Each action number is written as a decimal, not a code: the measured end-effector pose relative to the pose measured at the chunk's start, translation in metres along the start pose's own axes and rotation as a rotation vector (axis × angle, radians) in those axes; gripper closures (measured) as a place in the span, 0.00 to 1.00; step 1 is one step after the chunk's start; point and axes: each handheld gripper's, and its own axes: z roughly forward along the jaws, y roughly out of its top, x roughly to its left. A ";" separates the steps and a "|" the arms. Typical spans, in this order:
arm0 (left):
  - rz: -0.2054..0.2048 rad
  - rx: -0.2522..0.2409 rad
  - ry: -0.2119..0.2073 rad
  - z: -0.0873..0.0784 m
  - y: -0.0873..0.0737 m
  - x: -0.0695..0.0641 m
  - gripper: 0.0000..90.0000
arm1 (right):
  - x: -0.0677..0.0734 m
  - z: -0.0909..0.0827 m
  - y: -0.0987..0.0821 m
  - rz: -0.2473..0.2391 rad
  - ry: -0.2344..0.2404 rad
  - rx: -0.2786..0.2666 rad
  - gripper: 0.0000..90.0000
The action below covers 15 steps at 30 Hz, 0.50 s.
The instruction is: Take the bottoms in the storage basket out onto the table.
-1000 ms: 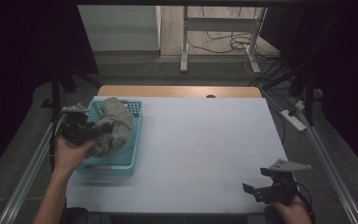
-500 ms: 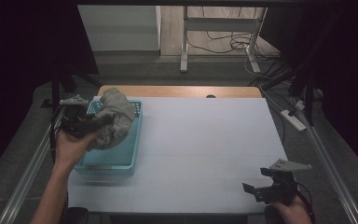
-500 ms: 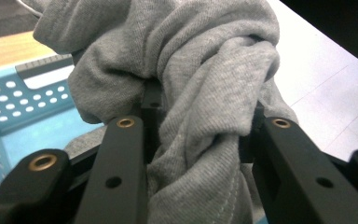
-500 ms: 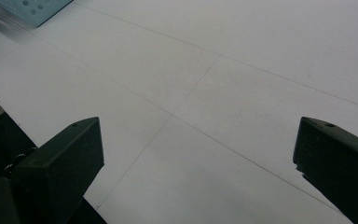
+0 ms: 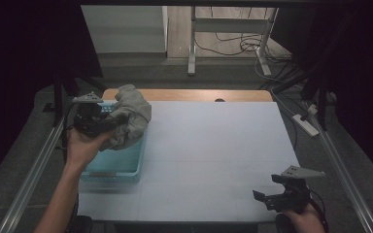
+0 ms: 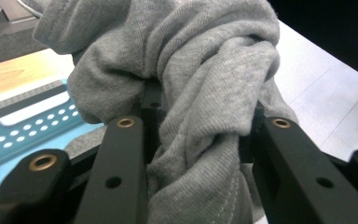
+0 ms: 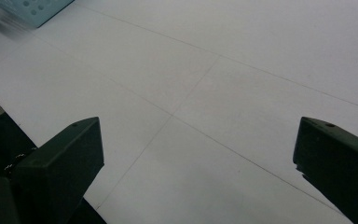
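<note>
Gripping a bunched grey cloth point(image 5: 129, 116), the left gripper point(image 5: 108, 125) has its two black jaws pressed in on a thick twisted fold of the fabric. In the left gripper view the cloth point(image 6: 200, 93) bulges out between and above the jaws, knotted into ropey folds, with a stitched hem running down just in front of the camera. Below and to the left of those jaws lies the light blue basket point(image 6: 23, 130), its perforated wall and a slot handle showing. From the high view the cloth hangs from the jaws above the basket's far right corner, its lower folds draping down to the basket point(image 5: 111, 170) rim; whether they touch the rim I cannot tell. The left hand point(image 5: 85, 145) wraps the gripper body from below, forearm coming up from the bottom edge.

The right gripper point(image 5: 264, 198) sits low at the near right corner of the white table point(image 5: 223, 155), well apart from the basket and the cloth. Its jaws stand wide, with nothing between them. In the right gripper view the gripper point(image 7: 196, 154) looks across bare tabletop crossed by faint seams, and a corner of the basket point(image 7: 32, 9) shows far ahead, up and to the left of the jaws.
</note>
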 end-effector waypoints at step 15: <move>0.055 0.005 -0.033 0.019 0.014 -0.018 0.72 | 0.000 0.000 0.000 0.001 0.000 -0.003 0.02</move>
